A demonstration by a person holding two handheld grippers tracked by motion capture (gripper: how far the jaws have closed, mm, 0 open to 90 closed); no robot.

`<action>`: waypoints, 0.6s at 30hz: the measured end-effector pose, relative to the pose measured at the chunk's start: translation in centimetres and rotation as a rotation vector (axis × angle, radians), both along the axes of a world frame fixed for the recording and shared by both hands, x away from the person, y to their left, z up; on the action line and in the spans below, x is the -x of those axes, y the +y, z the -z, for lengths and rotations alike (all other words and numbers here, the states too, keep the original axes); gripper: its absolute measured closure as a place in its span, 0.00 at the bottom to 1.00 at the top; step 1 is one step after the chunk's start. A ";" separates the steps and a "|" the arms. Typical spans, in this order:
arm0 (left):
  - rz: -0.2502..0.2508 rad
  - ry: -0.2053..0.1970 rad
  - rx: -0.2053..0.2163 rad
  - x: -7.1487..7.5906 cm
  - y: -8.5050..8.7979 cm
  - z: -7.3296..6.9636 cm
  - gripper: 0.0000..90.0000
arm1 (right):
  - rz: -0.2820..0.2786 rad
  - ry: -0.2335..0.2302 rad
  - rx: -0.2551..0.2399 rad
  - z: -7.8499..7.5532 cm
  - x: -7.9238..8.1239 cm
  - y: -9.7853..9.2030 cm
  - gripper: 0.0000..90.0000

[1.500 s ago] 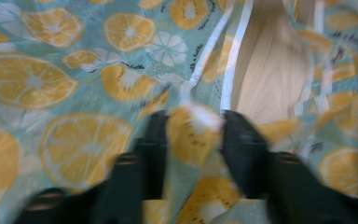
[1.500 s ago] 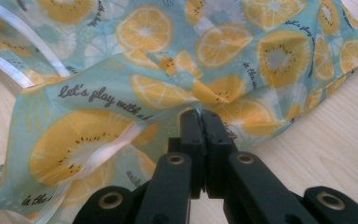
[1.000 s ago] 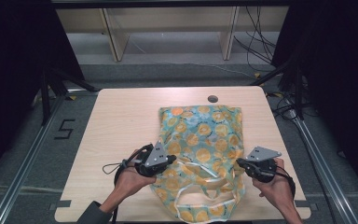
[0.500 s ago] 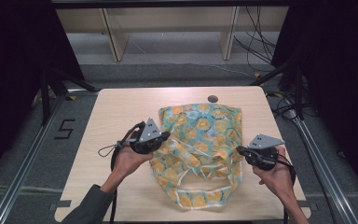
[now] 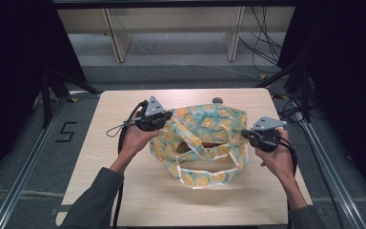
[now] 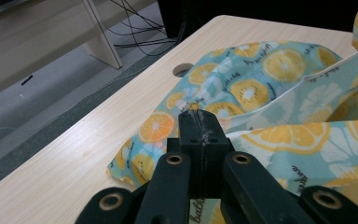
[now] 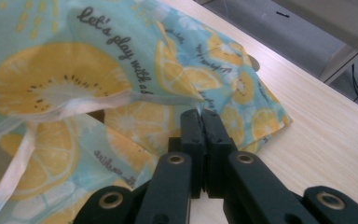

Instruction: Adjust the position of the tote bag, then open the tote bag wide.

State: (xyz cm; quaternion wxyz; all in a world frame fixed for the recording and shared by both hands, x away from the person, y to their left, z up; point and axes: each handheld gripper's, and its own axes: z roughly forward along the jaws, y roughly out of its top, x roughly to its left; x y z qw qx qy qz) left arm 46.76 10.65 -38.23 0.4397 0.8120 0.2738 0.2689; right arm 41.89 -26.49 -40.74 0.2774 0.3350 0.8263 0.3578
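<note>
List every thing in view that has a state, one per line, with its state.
Bag: mouth pulled open, sides lifted, bottom on the table, handles slack.
Left claw: shut on the bag's left edge.
Right claw: shut on the bag's right edge.
Table: bears the bag.

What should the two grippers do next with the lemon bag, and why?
Probably pull a little farther apart. The left hand-held gripper and right hand-held gripper each pinch one side of the bag, lifted off the table. Its mouth gapes in the middle, but the sides sag.
</note>
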 end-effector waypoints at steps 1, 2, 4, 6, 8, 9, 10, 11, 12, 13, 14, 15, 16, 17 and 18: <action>-0.007 0.000 -0.001 -0.4 -0.1 0.1 1.00 | 0.006 0.000 -0.007 0.1 -0.3 -0.1 1.00; -0.011 0.004 -0.005 -0.7 -0.2 0.2 1.00 | 0.011 0.008 -0.014 0.1 -0.6 -0.2 1.00; -0.024 0.022 0.005 -1.6 -0.4 0.8 1.00 | 0.015 0.021 -0.003 0.3 -1.2 -0.4 1.00; -0.034 0.042 0.007 -2.4 -0.6 1.5 1.00 | 0.027 0.024 -0.002 0.8 -1.6 -0.4 1.00; -0.042 0.063 0.009 -3.1 -0.8 2.3 1.00 | 0.036 0.033 0.006 1.2 -1.9 -0.4 1.00; -0.043 0.072 0.012 -3.4 -0.8 2.5 1.00 | 0.031 0.039 0.016 1.3 -2.1 -0.4 1.00; -0.043 0.084 0.020 -3.6 -0.8 2.7 1.00 | 0.035 0.041 0.014 1.4 -2.1 -0.4 1.00; -0.043 0.095 0.033 -4.0 -0.8 3.1 1.00 | 0.030 0.045 0.018 1.4 -2.2 -0.4 1.00; -0.046 0.098 0.032 -4.2 -0.8 3.3 1.00 | 0.043 0.073 0.010 1.5 -2.2 -0.3 1.00; -0.042 0.117 0.013 -4.6 -0.7 3.5 1.00 | 0.027 0.050 0.028 1.6 -2.4 -0.4 1.00; -0.056 0.123 0.040 -4.8 -0.9 3.7 1.00 | 0.024 0.073 0.030 1.7 -2.5 -0.4 1.00; -0.050 0.131 0.042 -5.1 -0.8 3.8 1.00 | 0.032 0.092 0.023 1.9 -2.4 -0.3 1.00; -0.055 0.139 0.052 -5.3 -0.9 3.8 1.00 | 0.033 0.089 0.022 2.1 -2.5 -0.3 1.00; -0.060 0.148 0.070 -5.5 -0.9 4.0 1.00 | 0.030 0.102 0.020 2.2 -2.6 -0.3 0.99; -0.058 0.156 0.076 -5.6 -0.9 4.1 1.00 | 0.010 0.091 0.026 2.3 -2.8 -0.4 0.99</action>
